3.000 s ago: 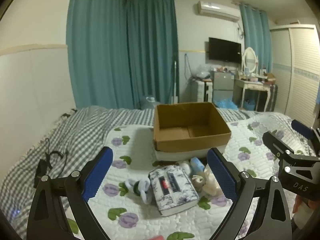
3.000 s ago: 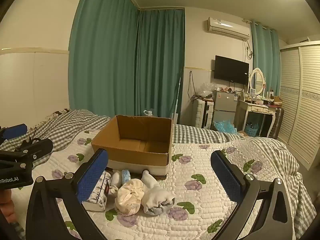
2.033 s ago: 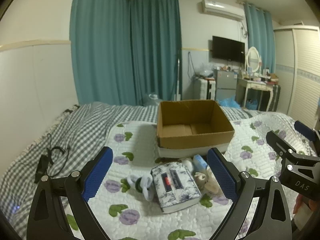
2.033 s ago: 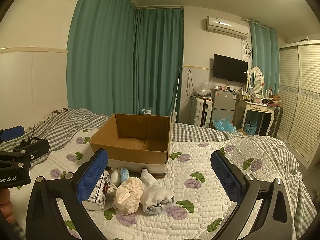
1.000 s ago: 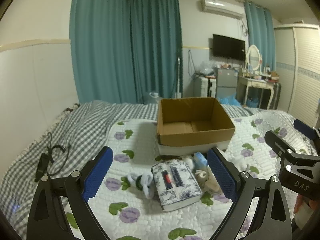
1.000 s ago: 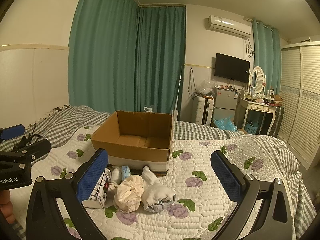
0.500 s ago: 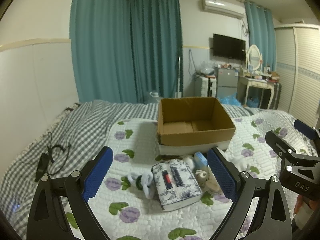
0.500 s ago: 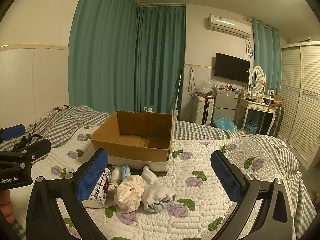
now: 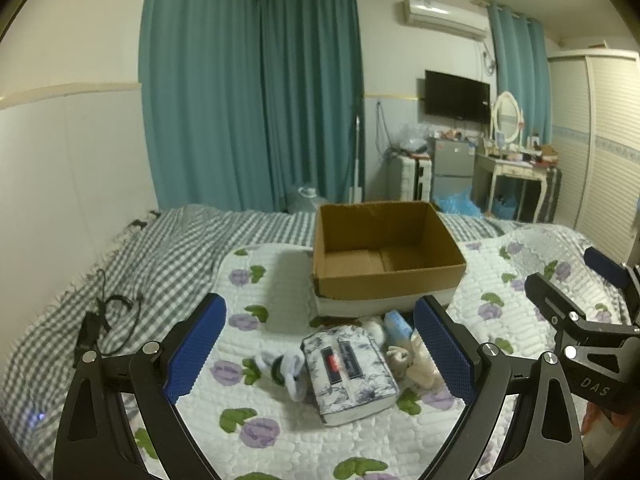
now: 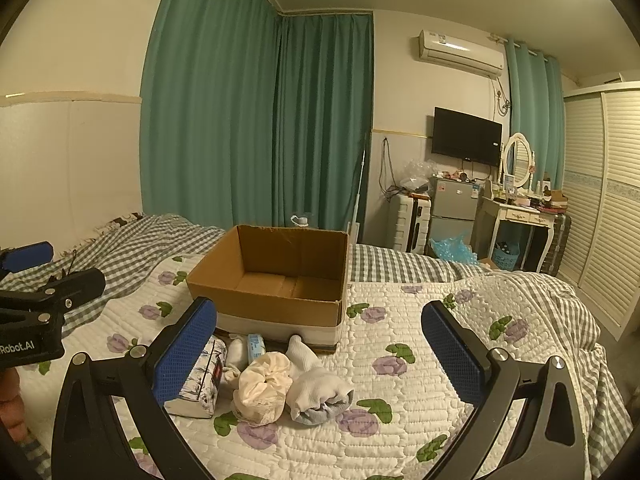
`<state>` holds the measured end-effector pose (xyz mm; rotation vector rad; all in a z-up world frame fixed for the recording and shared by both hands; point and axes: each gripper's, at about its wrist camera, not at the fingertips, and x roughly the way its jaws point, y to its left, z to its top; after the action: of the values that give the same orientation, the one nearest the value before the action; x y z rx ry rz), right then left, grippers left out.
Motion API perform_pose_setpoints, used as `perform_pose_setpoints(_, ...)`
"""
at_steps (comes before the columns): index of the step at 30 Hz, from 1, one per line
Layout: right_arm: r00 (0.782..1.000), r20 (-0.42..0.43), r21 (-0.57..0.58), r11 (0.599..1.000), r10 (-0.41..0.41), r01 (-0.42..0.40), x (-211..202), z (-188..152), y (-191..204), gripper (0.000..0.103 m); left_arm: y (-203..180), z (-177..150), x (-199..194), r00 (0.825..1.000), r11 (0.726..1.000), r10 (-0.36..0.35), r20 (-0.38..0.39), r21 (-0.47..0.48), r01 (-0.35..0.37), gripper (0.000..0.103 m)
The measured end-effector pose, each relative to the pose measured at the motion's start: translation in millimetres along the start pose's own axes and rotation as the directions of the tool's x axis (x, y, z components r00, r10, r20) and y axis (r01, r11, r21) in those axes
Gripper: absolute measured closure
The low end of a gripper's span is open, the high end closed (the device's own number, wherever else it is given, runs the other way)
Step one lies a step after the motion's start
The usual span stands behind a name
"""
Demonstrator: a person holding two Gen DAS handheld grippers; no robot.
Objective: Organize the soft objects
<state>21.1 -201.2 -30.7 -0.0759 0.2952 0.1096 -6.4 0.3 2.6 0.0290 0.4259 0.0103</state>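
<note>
Bedroom with teal curtains (image 10: 260, 120), white air conditioner (image 10: 460, 54) high on the far wall, black wall television (image 10: 466, 142), small grey fridge (image 10: 452, 204) and white dressing table (image 10: 520, 216) with oval mirror. Slatted wardrobe doors (image 10: 604, 208) at right. Bed spread with grey-and-white checked blanket (image 9: 132, 264) and, over it, white quilted cover (image 10: 420, 360) stitched in puffy rows, printed with purple flowers and green leaves.

Readable writing: "Robot.AI" on the left gripper's body in the right wrist view; "DAS" on the right gripper's body in the left wrist view. Labels on the soft things too blurred to read.

Open brown cardboard box (image 10: 276, 276), rectangular, white band along its base, resting on the quilt, nothing visible inside. Just in front of it, clustered and touching: rectangular tissue pack (image 9: 348, 368) in white cloth-like wrap with dark floral print and a red mark at the slot; cream scrunched ball of fabric (image 10: 262, 384); ribbed white sock roll (image 10: 316, 384) with grey-blue cuff; small light-blue packet (image 10: 256, 346); white-and-grey bundle (image 9: 286, 366) at the pack's left.

Black cable (image 9: 106, 320) coiled on the checked blanket.

Left gripper (image 9: 320, 352) held above the pile, blue ridged pads spread wide, gripping nothing. Right gripper (image 10: 320, 356) likewise wide apart and unloaded.
</note>
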Motion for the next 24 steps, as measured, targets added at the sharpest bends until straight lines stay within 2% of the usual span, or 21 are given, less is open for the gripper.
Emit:
perform_pose_setpoints(5, 1.0, -0.011, -0.01, 1.0, -0.007, 0.007, -8, 3, -2, 0.0, -1, 7, -7, 1.0, 1.0, -0.008, 0.021, 0.003, 0.008, 0.006)
perform_pose_setpoints(8, 0.999, -0.039, -0.022, 1.0, -0.013, 0.012, -8, -4, -3, 0.0, -1, 5, -5, 1.0, 1.0, -0.011, 0.007, -0.001, 0.011, 0.006)
perform_pose_setpoints(11, 0.995, -0.097, -0.035, 0.999, -0.007, 0.003, 0, -19, -3, 0.0, 3, -4, 8, 0.999, 1.0, -0.012, -0.051, -0.021, 0.01, 0.006)
perform_pose_setpoints(13, 0.989, -0.148, -0.05, 0.999, -0.011, 0.004, 9, -30, -1, 0.0, 5, -16, 22, 0.993, 0.999, -0.024, -0.117, -0.041, 0.019, 0.006)
perform_pose_setpoints(18, 0.973, -0.228, -0.083, 0.996, -0.031, 0.012, 29, -47, 5, 0.0, -8, -53, 53, 0.964, 0.997, -0.067, -0.256, -0.047, 0.057, 0.006)
perform_pose_setpoints(21, 0.965, -0.259, -0.095, 0.995, -0.039, 0.015, 37, -53, 5, 0.0, -16, -68, 68, 0.948, 0.995, -0.1, -0.303, -0.047, 0.09, 0.006)
perform_pose_setpoints(24, 0.958, -0.284, -0.1, 0.995, -0.049, 0.021, 42, -57, 4, 0.0, -21, -78, 84, 0.943, 0.995, -0.098, -0.317, -0.037, 0.091, 0.007)
